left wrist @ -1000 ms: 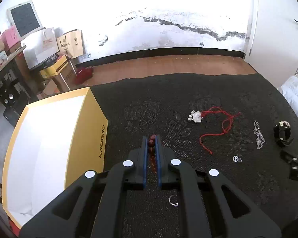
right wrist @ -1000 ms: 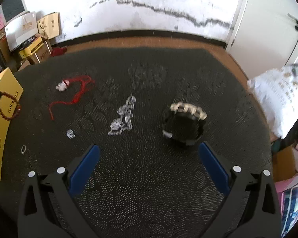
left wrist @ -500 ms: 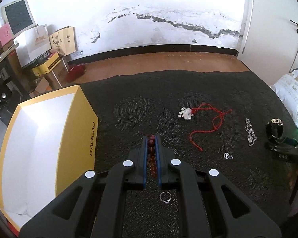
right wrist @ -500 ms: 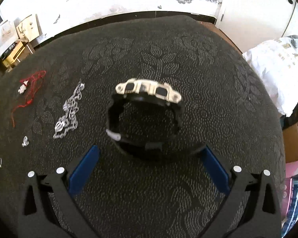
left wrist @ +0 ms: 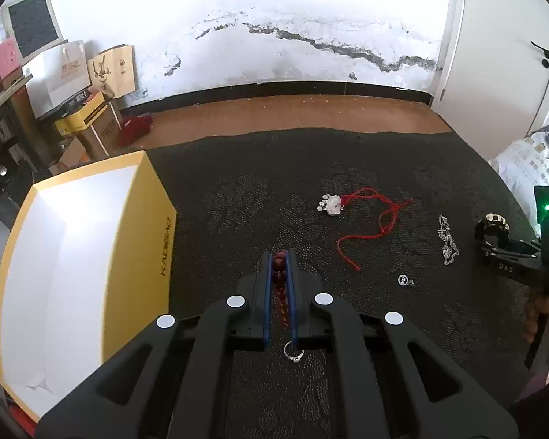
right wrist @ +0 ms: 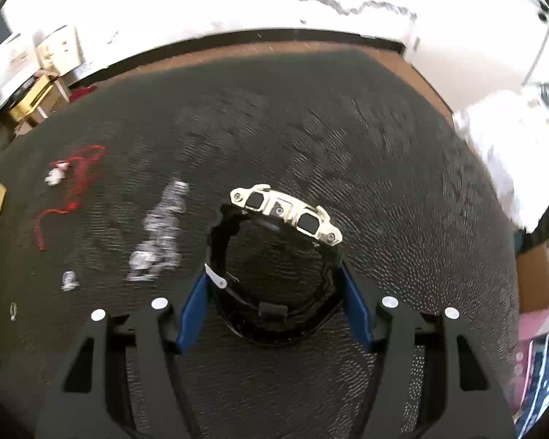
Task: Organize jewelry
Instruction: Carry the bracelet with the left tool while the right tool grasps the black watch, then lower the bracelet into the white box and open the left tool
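Note:
My left gripper [left wrist: 279,256] is shut on a dark red bead bracelet [left wrist: 278,264], held above the black patterned cloth [left wrist: 260,190], just right of the open yellow box [left wrist: 150,219] with a white inside. My right gripper [right wrist: 272,274] has its blue fingers [right wrist: 195,303] pressed against both sides of a black watch [right wrist: 274,274] with a cream face that stands on its strap. The watch also shows in the left wrist view [left wrist: 491,225]. On the cloth lie a red cord necklace with a silver pendant [left wrist: 369,216], a silver chain [left wrist: 447,239], a small charm [left wrist: 404,280] and a ring [left wrist: 293,352].
Cardboard boxes and paper bags [left wrist: 73,84] are stacked by the wall at far left. A white patterned bag [left wrist: 527,164] lies off the cloth's right edge. The wooden floor [left wrist: 274,109] runs behind the cloth up to the white wall.
My right gripper has moved down to the watch and its fingers have closed in against the strap. My left gripper still holds the beads and has drifted slightly towards me.

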Tool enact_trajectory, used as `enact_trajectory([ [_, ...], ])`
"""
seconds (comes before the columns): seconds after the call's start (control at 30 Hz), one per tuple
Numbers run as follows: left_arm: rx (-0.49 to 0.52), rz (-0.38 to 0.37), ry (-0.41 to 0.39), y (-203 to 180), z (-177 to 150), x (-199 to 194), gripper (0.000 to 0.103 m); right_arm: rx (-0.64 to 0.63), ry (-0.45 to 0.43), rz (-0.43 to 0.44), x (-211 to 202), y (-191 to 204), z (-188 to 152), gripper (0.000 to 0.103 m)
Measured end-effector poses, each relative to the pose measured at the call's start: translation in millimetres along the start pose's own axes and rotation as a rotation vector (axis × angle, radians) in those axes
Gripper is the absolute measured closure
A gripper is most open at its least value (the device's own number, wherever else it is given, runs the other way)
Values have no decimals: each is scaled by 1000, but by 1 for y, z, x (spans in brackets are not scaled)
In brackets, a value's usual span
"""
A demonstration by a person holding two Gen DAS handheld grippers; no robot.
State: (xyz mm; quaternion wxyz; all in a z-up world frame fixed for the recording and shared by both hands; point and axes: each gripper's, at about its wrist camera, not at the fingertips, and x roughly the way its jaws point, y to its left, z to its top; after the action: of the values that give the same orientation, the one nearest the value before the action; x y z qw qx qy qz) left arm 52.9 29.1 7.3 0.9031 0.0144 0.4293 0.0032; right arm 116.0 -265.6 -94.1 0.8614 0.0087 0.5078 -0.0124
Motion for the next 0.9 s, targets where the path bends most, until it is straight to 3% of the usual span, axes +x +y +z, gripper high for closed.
enact_trajectory([
  [0.27, -54, 84, -34, 21, 1, -40, 96, -132, -103, 145, -72, 87, 2, 40],
  [0.63, -174, 259, -56, 102, -16, -111, 96, -320, -133, 324, -138, 212, -10, 40],
  [0.9, -224, 339, -60, 148, -24, -145, 96, -406, -185, 419, -183, 282, -14, 40],
])
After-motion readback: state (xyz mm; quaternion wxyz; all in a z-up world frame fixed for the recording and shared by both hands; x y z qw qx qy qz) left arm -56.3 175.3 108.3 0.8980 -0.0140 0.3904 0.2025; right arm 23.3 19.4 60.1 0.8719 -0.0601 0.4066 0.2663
